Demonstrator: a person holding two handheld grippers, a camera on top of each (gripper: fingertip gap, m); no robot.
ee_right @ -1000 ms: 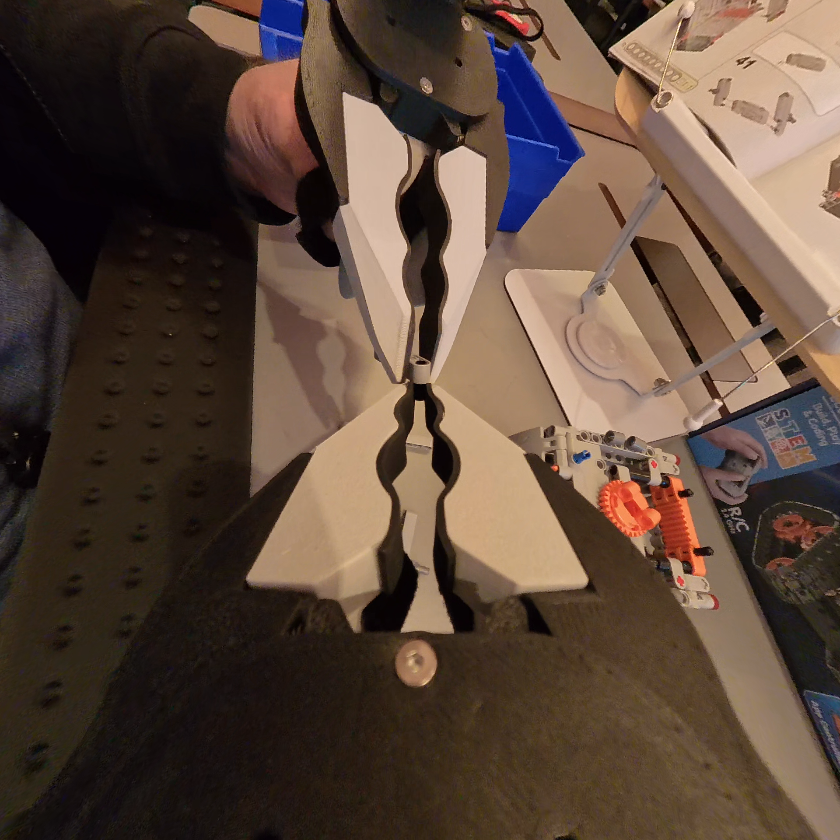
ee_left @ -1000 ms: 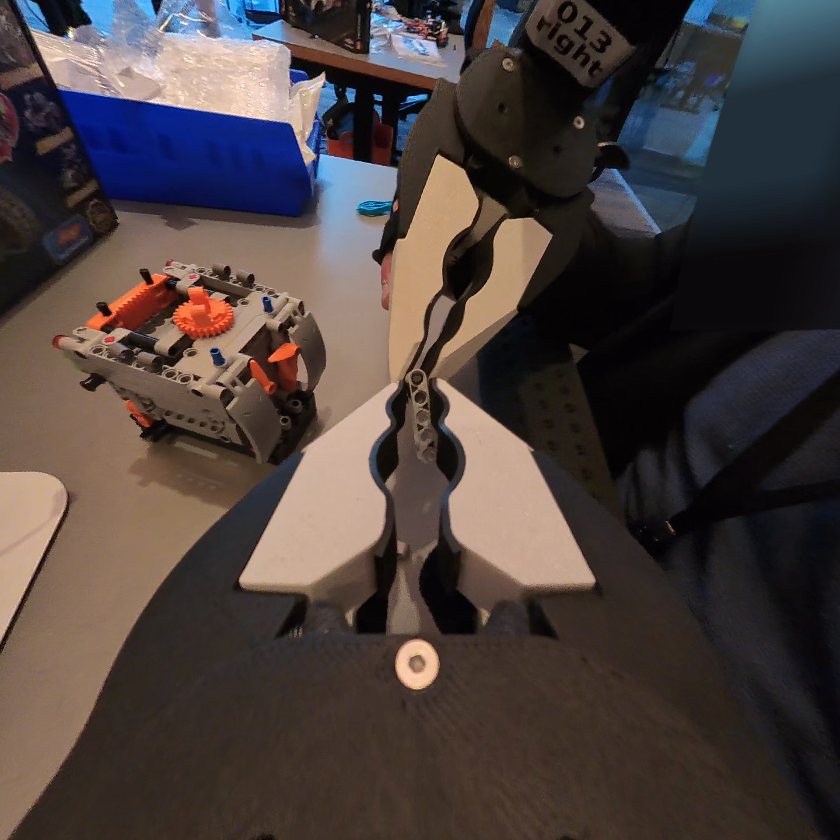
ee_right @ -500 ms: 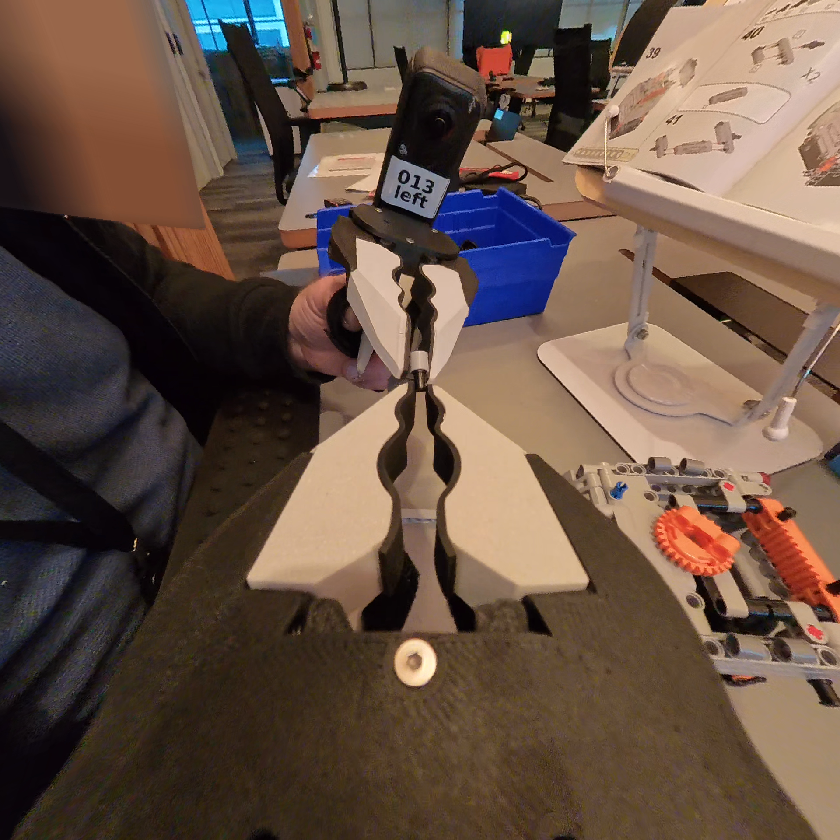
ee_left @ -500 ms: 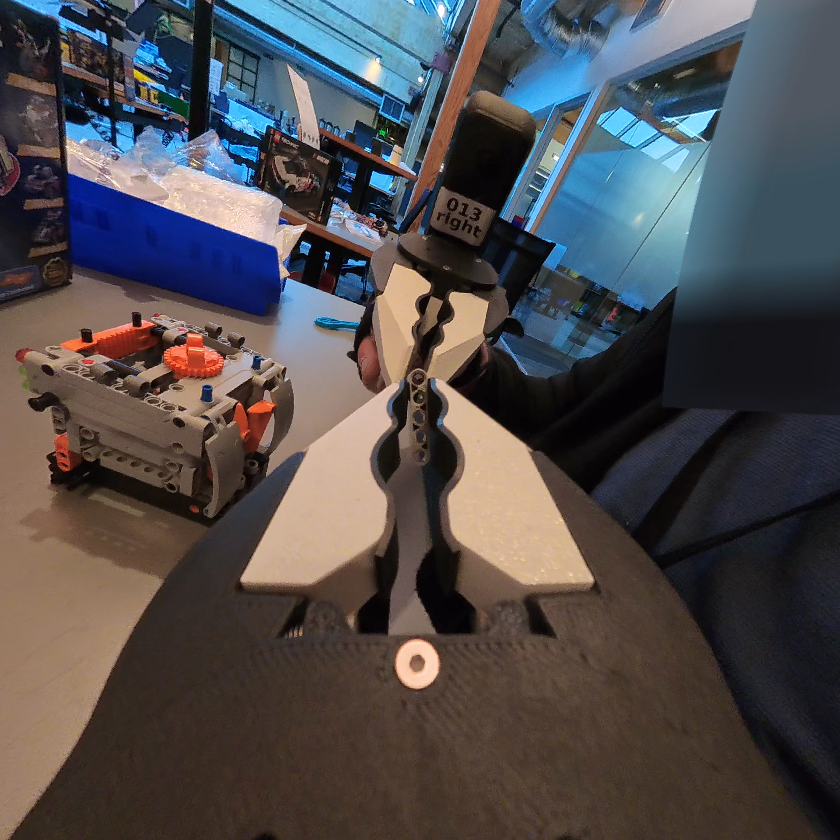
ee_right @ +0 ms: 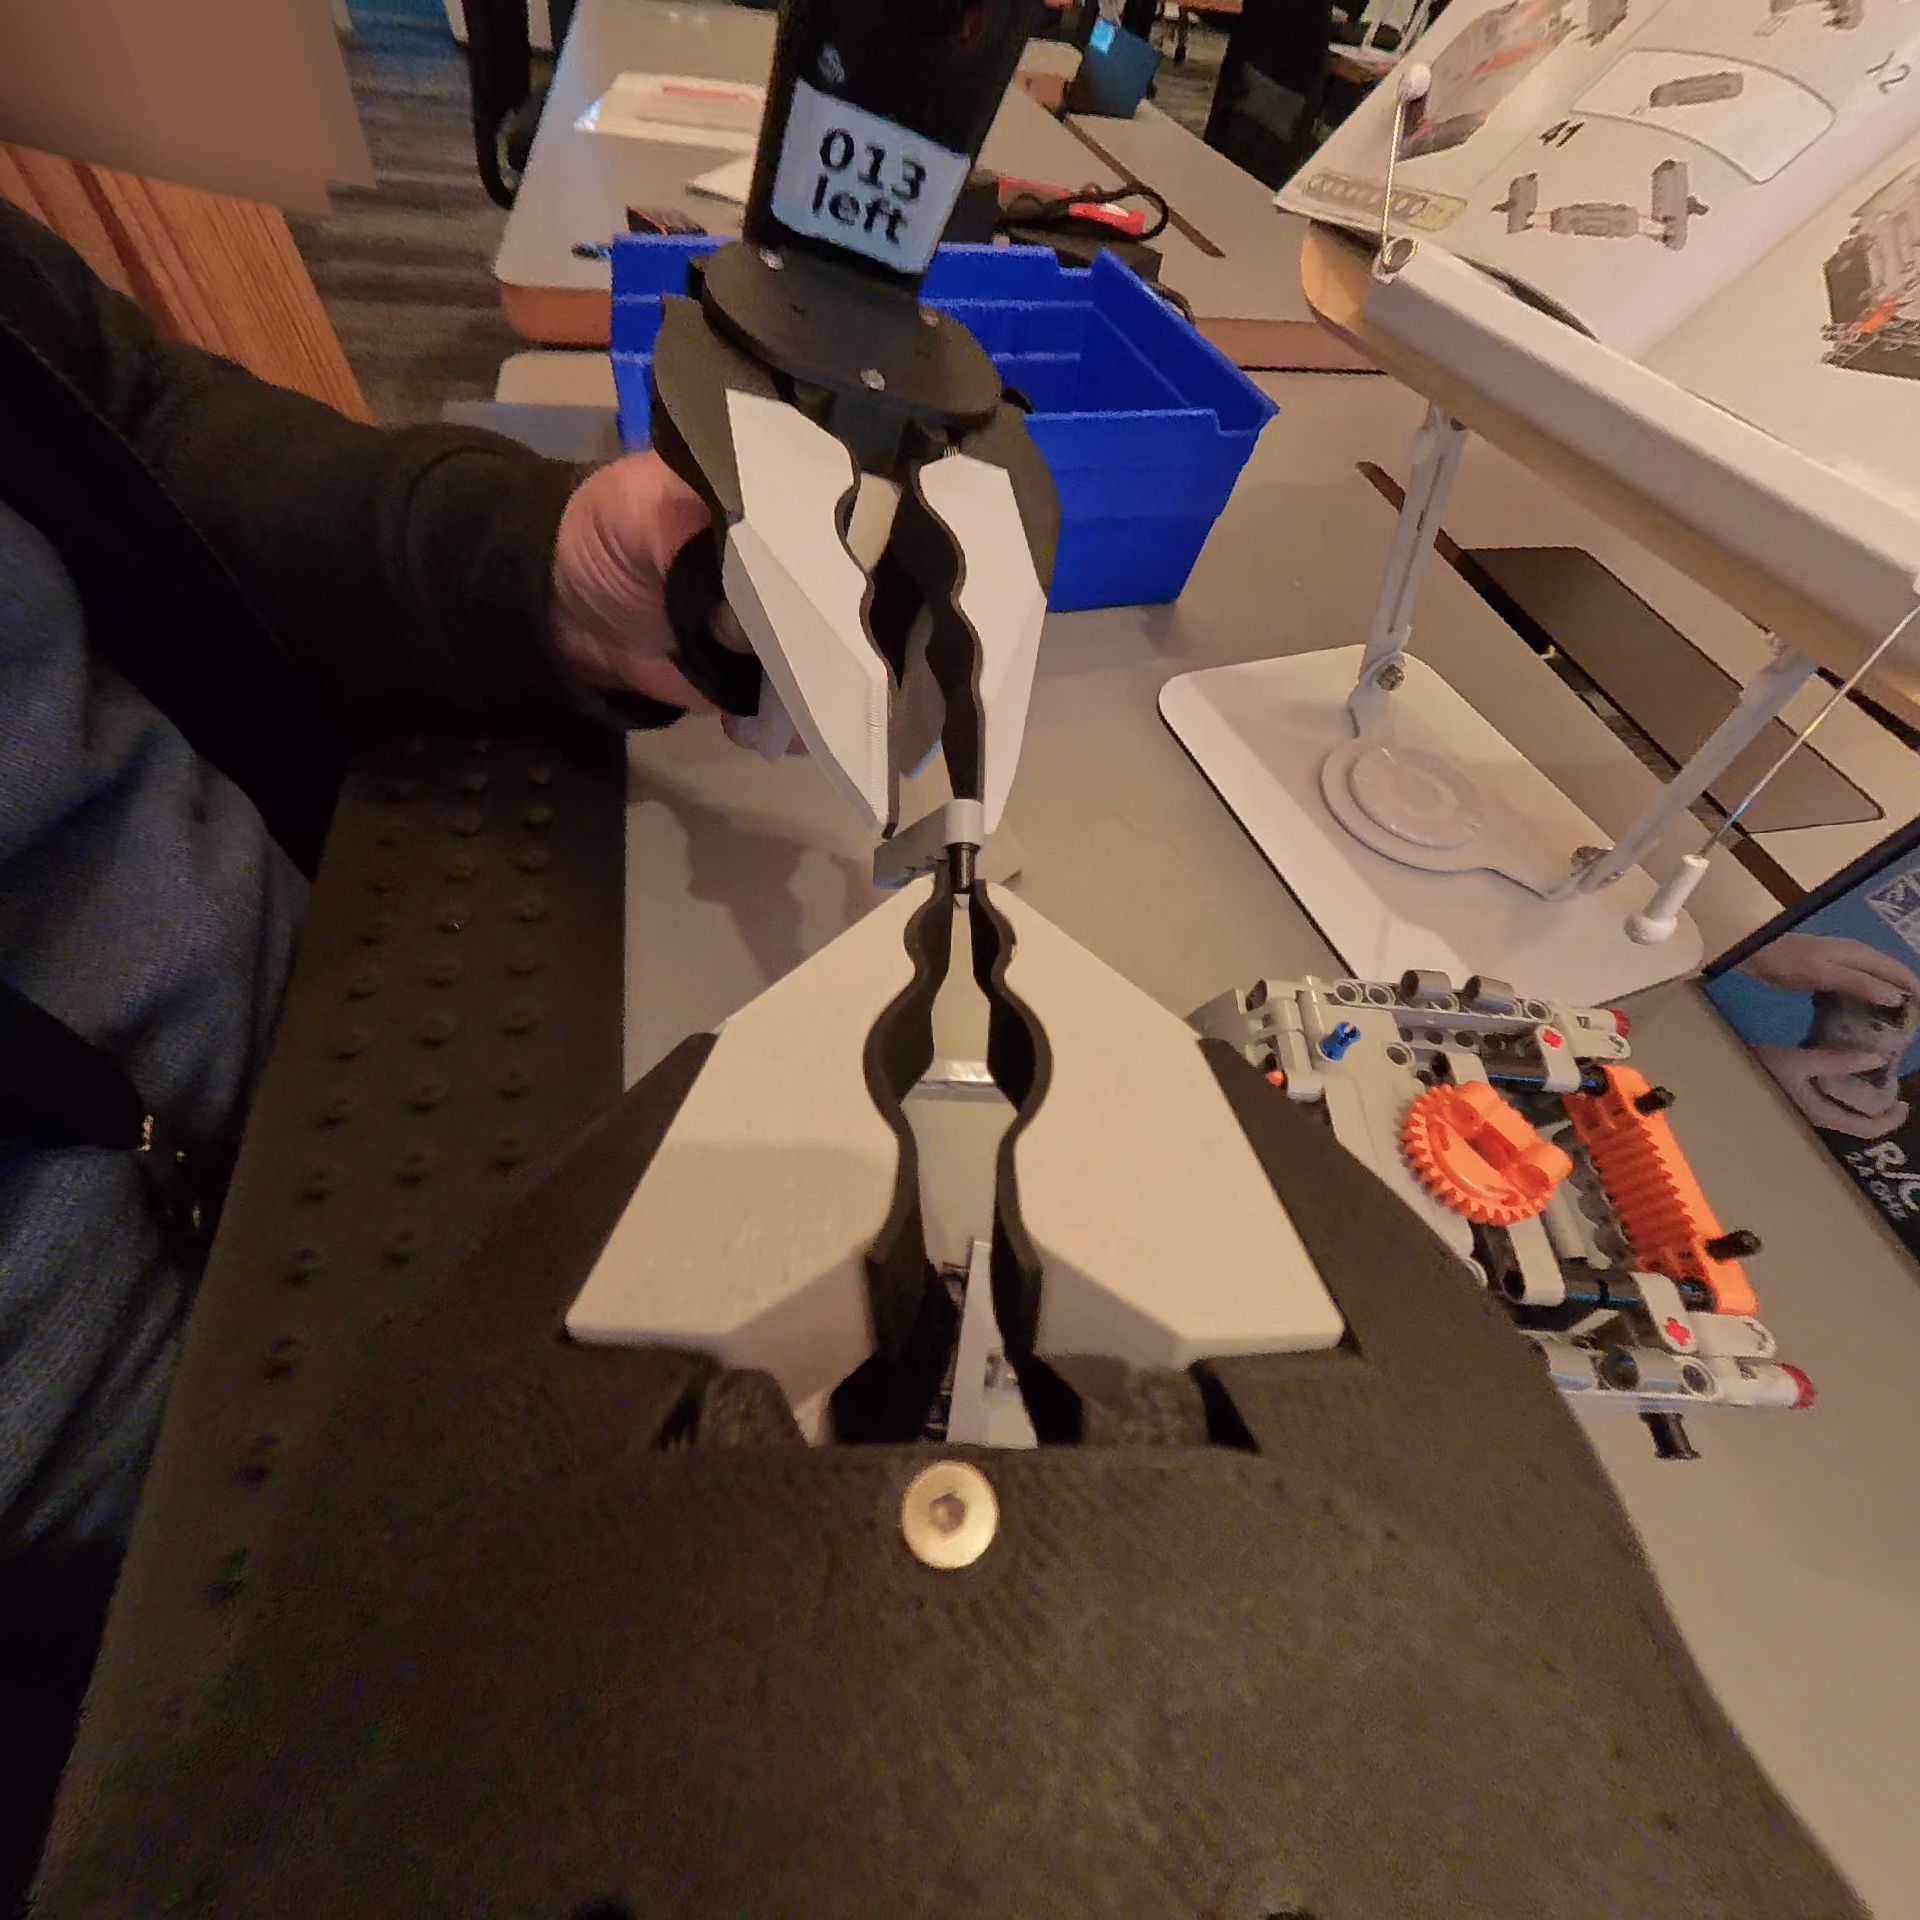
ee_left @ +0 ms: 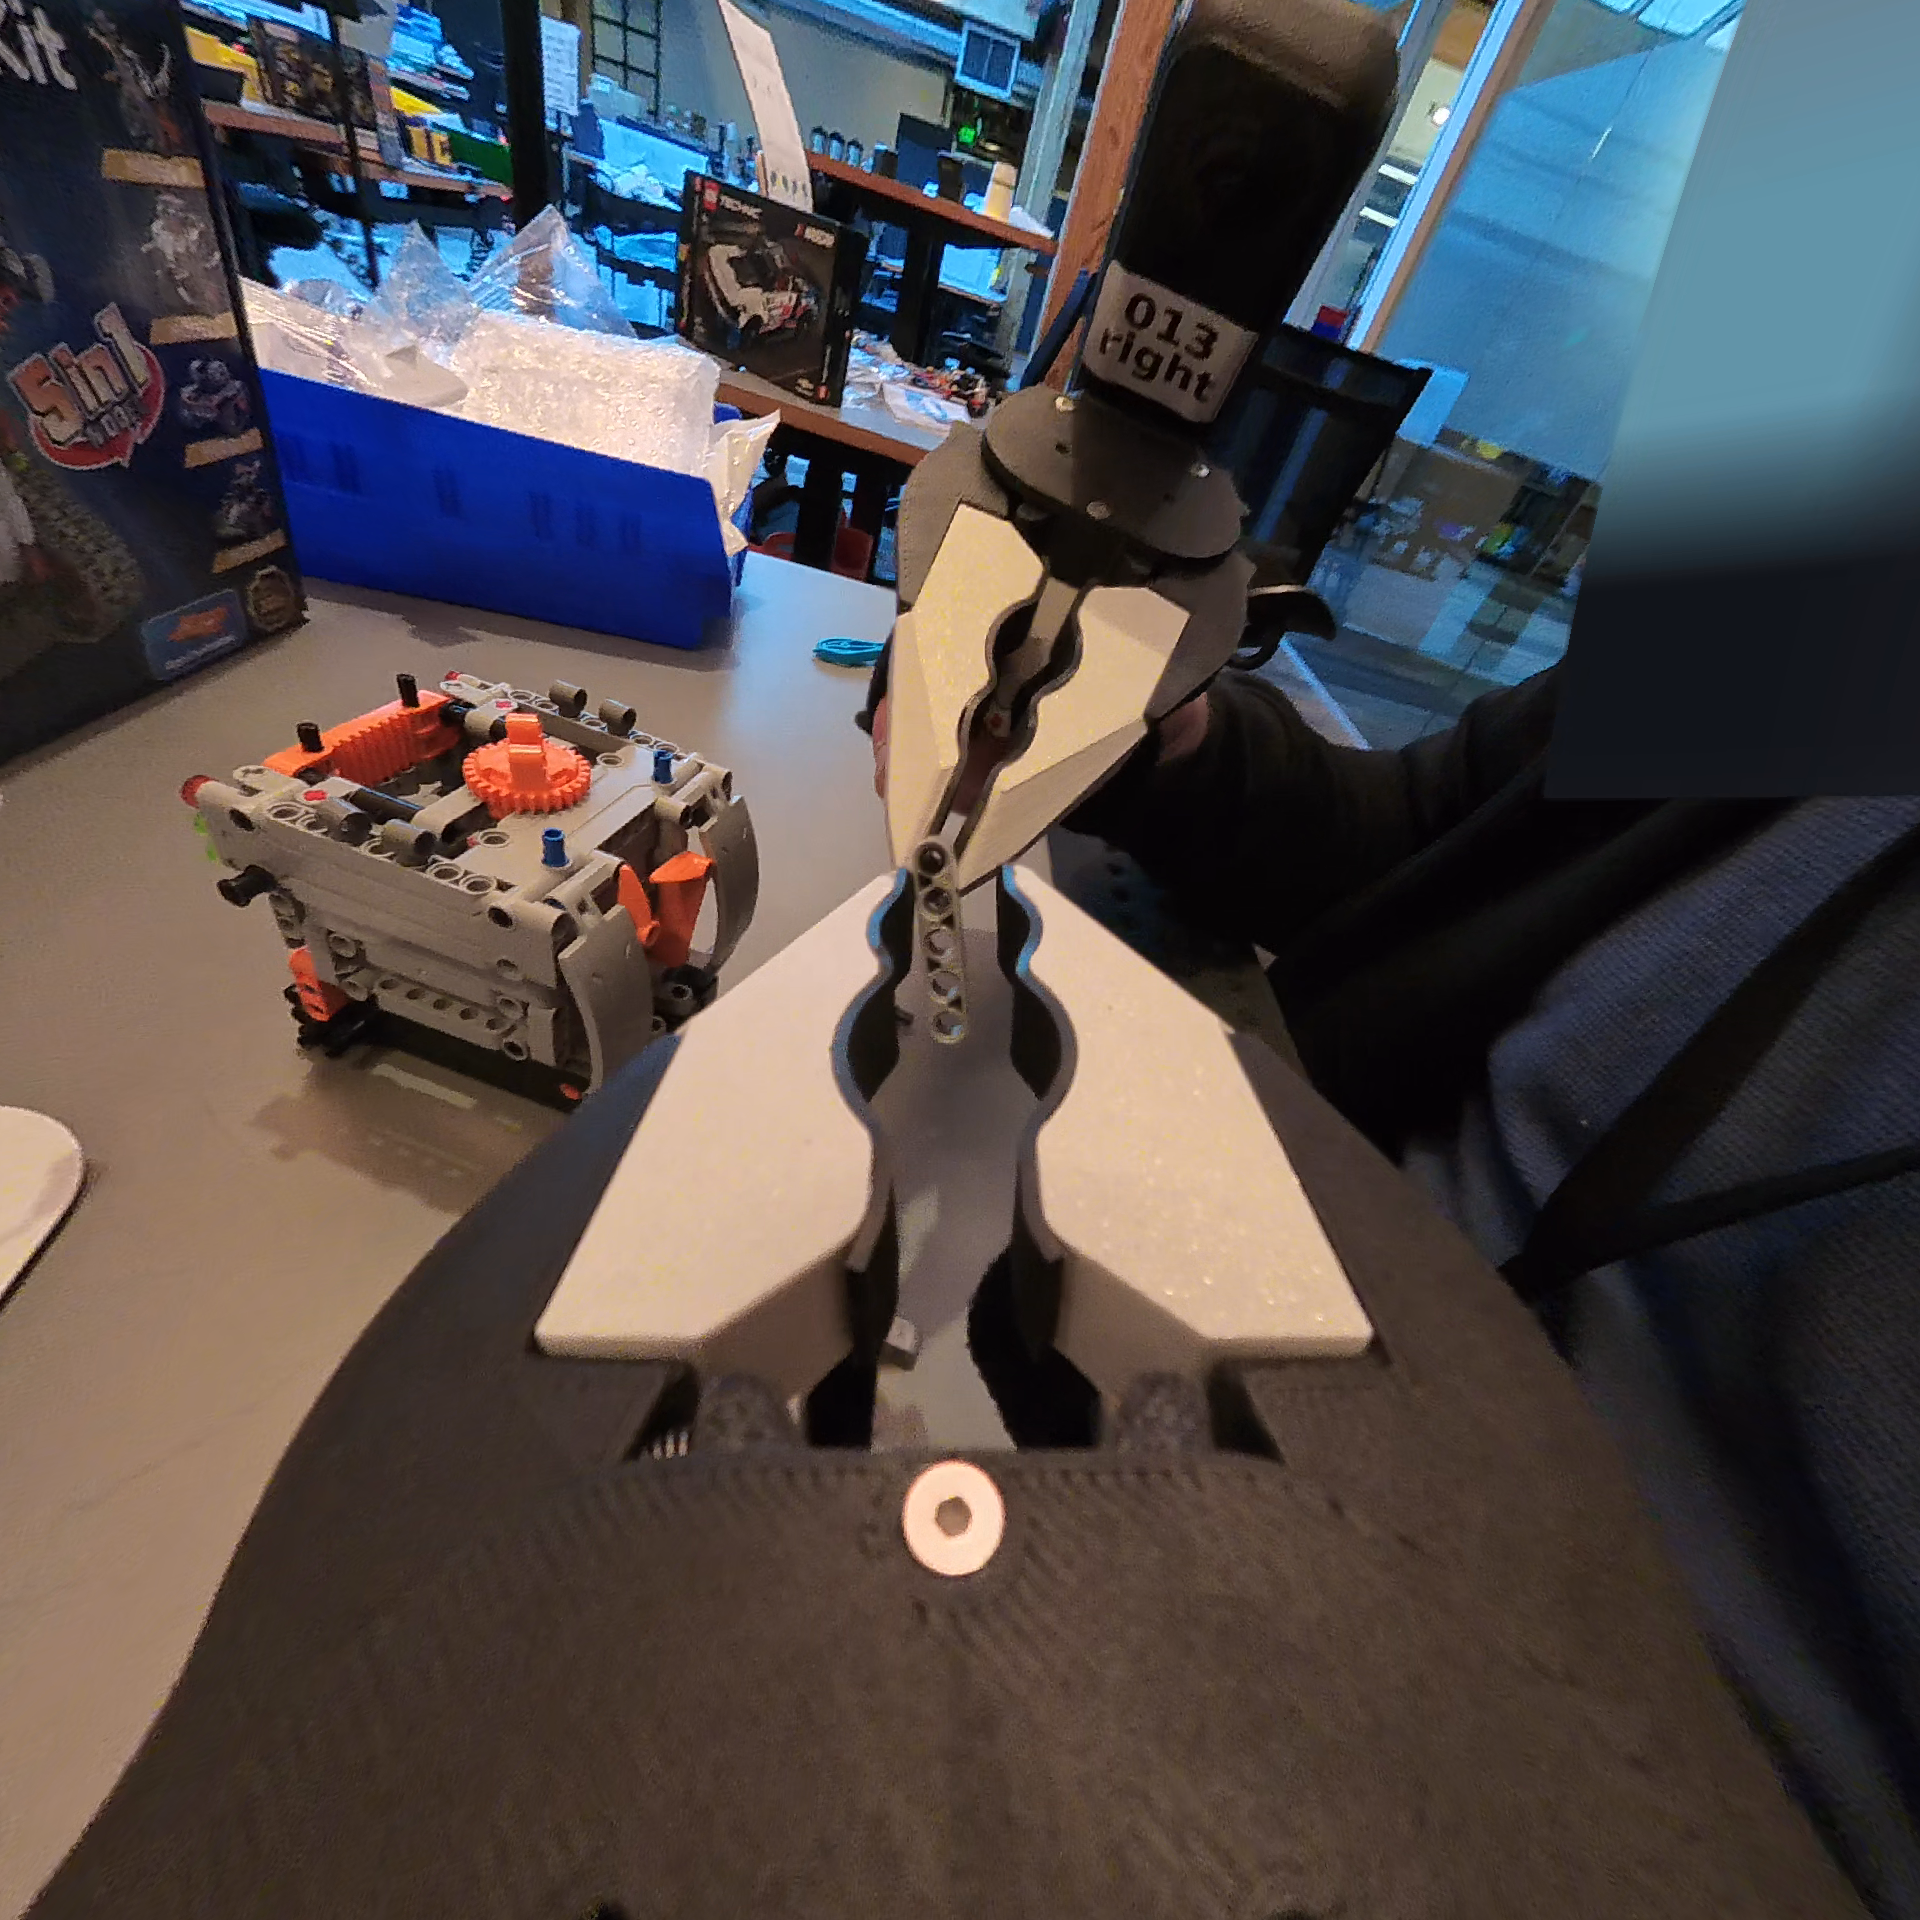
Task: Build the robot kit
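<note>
A thin grey beam with a row of holes [ee_left: 943, 966] lies between the fingers of my left gripper [ee_left: 945, 894]. The jaws stand apart, wider than the beam, with a gap on each side. My right gripper [ee_right: 961, 899] is shut on a short black pin [ee_right: 961, 868]. The pin sits in the beam's end hole [ee_left: 932, 857]. The two grippers meet tip to tip above the table. In the right wrist view the left gripper [ee_right: 932, 826] points down at the beam [ee_right: 904, 857]. A person's hand [ee_right: 613, 592] holds it.
A grey and orange brick model [ee_left: 468, 883] with a gear stands on the grey table, also in the right wrist view [ee_right: 1507, 1174]. Behind are a blue bin [ee_left: 499, 509], a printed box [ee_left: 104, 364] and a booklet stand [ee_right: 1299, 727]. A black studded mat [ee_right: 416, 1039] lies at the table edge.
My left gripper's jaws have widened around the beam. Both grippers have tilted back down toward the table and stayed tip to tip. The right gripper stays shut.
</note>
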